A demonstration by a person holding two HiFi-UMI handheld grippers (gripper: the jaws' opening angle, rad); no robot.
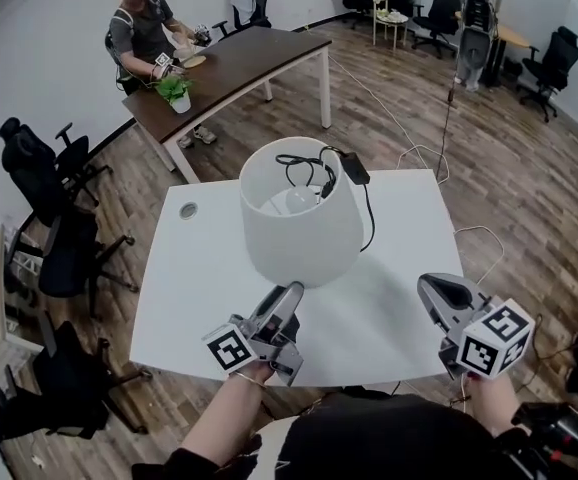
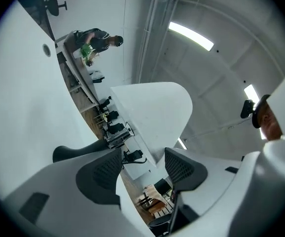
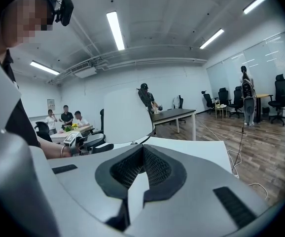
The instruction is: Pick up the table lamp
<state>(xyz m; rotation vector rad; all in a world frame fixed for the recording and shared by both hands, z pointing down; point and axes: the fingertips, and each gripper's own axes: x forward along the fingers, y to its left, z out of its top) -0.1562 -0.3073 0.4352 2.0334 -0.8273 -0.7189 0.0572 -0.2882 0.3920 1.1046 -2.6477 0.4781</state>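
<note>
The table lamp (image 1: 299, 223) stands in the middle of the white table (image 1: 199, 288); its white shade is seen from above, with a black cord and adapter (image 1: 355, 168) draped over the rim. My left gripper (image 1: 291, 293) is just in front of the shade's lower edge, rolled on its side. Its jaws stand open with nothing between them (image 2: 142, 164), and the shade (image 2: 152, 112) lies just ahead. My right gripper (image 1: 431, 286) hovers over the table's near right part, apart from the lamp. It is shut and empty (image 3: 143, 154), with the shade (image 3: 125, 115) ahead to its left.
A round cable hole (image 1: 188, 210) sits in the table's far left. Black office chairs (image 1: 59, 238) stand to the left. A brown desk (image 1: 244, 63) with a seated person and a potted plant (image 1: 176, 90) is behind. A white cable (image 1: 469, 233) trails over the wooden floor at right.
</note>
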